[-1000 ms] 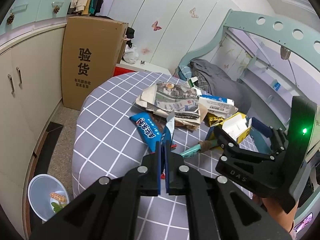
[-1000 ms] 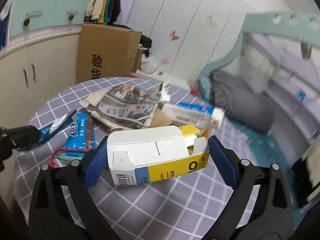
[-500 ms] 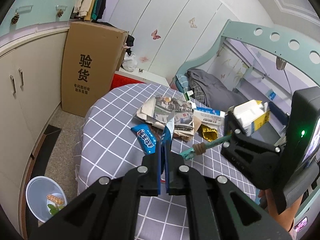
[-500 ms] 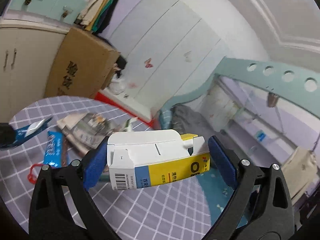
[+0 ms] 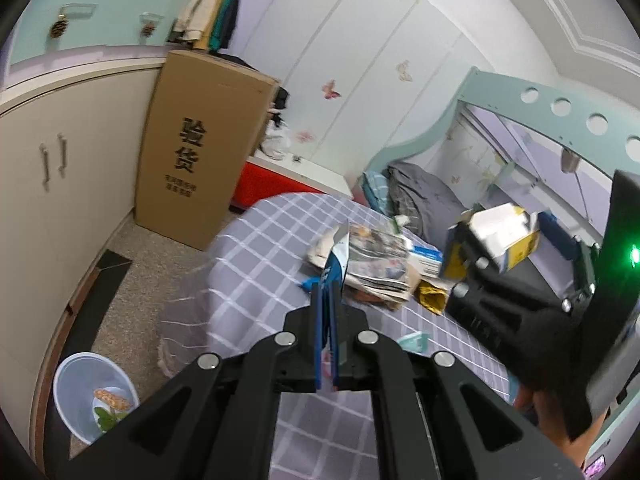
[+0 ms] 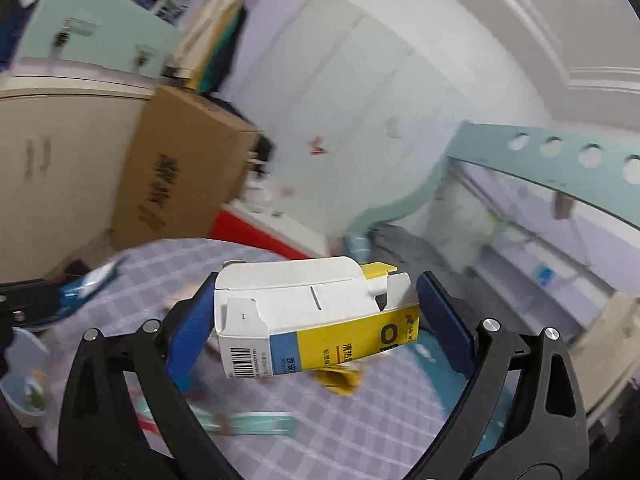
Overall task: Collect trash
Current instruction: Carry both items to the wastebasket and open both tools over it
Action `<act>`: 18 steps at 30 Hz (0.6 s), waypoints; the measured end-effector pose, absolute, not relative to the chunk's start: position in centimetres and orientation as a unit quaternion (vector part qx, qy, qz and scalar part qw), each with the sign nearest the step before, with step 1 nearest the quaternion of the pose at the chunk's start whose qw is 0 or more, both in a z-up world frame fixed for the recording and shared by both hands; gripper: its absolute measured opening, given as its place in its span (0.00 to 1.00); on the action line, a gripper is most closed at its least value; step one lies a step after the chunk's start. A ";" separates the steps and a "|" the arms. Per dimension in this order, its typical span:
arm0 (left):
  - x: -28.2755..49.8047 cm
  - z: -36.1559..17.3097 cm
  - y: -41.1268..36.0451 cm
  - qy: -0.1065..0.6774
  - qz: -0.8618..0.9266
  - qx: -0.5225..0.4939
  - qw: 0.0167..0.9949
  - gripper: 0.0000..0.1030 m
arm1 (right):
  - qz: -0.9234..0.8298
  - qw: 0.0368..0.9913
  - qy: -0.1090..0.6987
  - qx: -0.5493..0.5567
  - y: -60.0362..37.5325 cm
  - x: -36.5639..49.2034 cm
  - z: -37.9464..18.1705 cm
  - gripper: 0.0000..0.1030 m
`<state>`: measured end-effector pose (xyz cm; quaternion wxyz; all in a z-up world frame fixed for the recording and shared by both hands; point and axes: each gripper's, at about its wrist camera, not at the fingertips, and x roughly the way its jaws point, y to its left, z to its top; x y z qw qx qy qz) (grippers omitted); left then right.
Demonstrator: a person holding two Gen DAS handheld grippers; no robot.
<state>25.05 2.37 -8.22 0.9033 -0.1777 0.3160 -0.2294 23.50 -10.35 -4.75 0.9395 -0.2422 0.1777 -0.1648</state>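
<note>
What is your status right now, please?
Left gripper shut on blue foil wrapper. Right gripper shut on white-and-yellow cardboard box. Nothing blocking.

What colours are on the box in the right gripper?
White, yellow and blue box, clearest in the right wrist view.

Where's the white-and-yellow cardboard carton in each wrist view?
Left wrist: white-and-yellow cardboard carton at right of centre, in the right claw, above the checked tablecloth.
Right wrist: carton at centre, clamped between that claw's blue pads.
Shared landmark: tall brown cardboard box with black characters, upper left in both.
</note>
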 end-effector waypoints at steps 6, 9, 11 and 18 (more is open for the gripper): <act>25.1 -9.9 9.5 0.318 -0.165 -0.198 0.912 0.03 | -0.051 0.949 0.205 -0.233 -2.0 25.0 -7.7 0.90; 24.9 -11.4 13.8 0.324 -0.123 -0.203 0.916 0.03 | -0.008 0.948 0.219 -0.229 1.5 26.0 -9.2 0.90; 24.9 -12.6 16.3 0.332 -0.095 -0.206 0.916 0.03 | 0.037 0.947 0.241 -0.212 4.2 26.9 -10.6 0.90; 25.2 -18.6 25.2 0.374 -0.018 -0.246 0.894 0.03 | 0.143 0.921 0.322 -0.166 11.4 30.0 -15.9 0.90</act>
